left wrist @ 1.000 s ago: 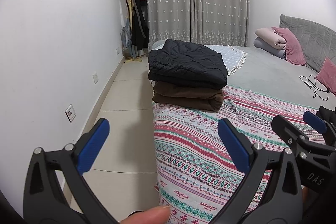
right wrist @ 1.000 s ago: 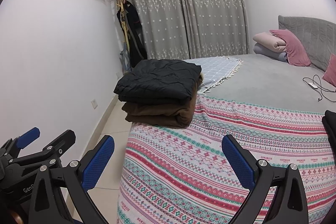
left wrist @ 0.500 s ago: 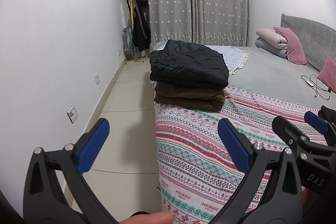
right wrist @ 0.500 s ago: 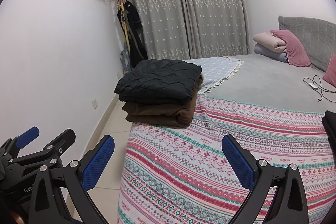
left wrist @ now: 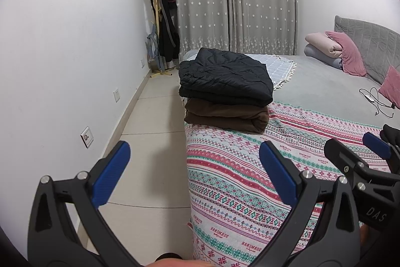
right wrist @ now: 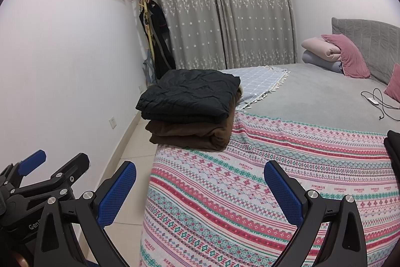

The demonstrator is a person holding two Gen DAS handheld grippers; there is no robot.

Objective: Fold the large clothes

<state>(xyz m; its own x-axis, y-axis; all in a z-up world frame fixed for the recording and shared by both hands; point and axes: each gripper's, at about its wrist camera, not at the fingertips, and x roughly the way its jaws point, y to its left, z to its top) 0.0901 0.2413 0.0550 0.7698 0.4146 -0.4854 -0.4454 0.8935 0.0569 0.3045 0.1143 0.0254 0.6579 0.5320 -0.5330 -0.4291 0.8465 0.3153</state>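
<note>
**Two open grippers hover at the foot of the bed, folded stack ahead**

In the left wrist view, the left hand-held gripper [left wrist: 192,174] fills the lower part of the frame with its blue-padded fingers [left wrist: 111,178] spread wide and nothing between them. The right hand-held gripper [right wrist: 200,194] stands the same way in its own view, jaws wide apart and empty; it also shows at the right edge of the left view, and the left one appears at the lower left of the right view.

Above the middle of both frames sits a stack of folded clothes on the near corner of the bed [left wrist: 325,91]. A black quilted jacket [left wrist: 225,76] lies on top, folded flat, resting directly on a folded brown garment [left wrist: 225,115]. The stack sits at the far edge of a striped patterned blanket [left wrist: 237,179], which covers the near end of the bed and hangs over its side toward the tiled floor [left wrist: 150,142]. Neither gripper touches the stack; both are well apart from it.

A dark piece of cloth [right wrist: 393,149] shows at the right edge of the right wrist view; what it is cannot be told.

Behind the stack lies a pale checked throw [right wrist: 257,81]. Pink pillows [right wrist: 347,59] lean on the grey headboard at the right, and grey curtains [right wrist: 225,16] close the upper middle.
</note>
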